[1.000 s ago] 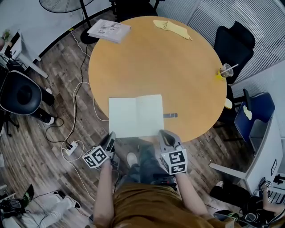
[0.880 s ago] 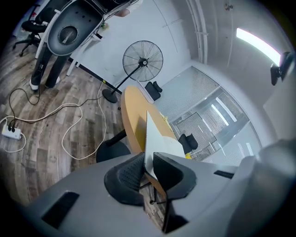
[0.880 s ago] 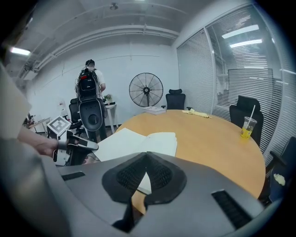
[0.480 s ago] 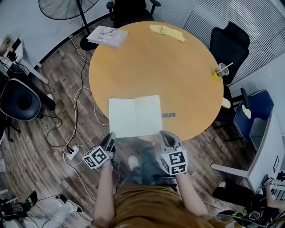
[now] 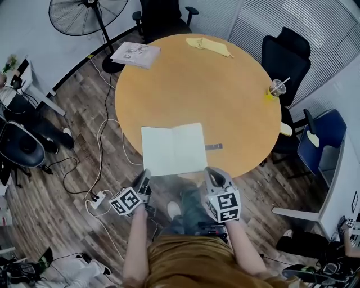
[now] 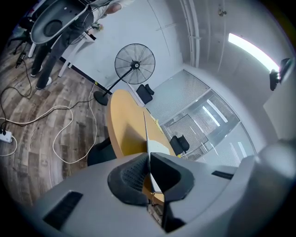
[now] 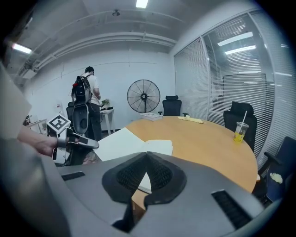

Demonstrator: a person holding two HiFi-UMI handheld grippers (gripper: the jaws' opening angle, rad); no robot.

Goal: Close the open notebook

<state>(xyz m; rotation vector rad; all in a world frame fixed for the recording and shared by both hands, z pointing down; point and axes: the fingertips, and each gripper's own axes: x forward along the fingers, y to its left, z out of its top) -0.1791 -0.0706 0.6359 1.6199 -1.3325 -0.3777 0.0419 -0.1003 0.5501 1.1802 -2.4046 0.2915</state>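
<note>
The open notebook (image 5: 173,149) lies flat with blank white pages at the near edge of the round wooden table (image 5: 197,84). Its near left corner overhangs the rim. My left gripper (image 5: 145,179) is at that corner. In the left gripper view its jaws (image 6: 149,159) meet on the thin edge of the notebook's left leaf (image 6: 146,134), which runs straight into the seam. My right gripper (image 5: 212,174) hangs just short of the notebook's near right edge. Its jaws (image 7: 147,159) are shut with nothing between them, and the notebook (image 7: 134,144) lies beyond them.
A grey strip (image 5: 214,147) lies right of the notebook. Farther off on the table are a drink cup with a straw (image 5: 276,89), a yellow cloth (image 5: 209,45) and a stack of papers (image 5: 135,54). Chairs (image 5: 284,53), a fan (image 5: 84,11) and floor cables (image 5: 104,140) surround it.
The head view has shifted, so table and grippers sit slightly lower in the picture. Both grippers stay at the notebook's near edge. The notebook still lies open and flat.
</note>
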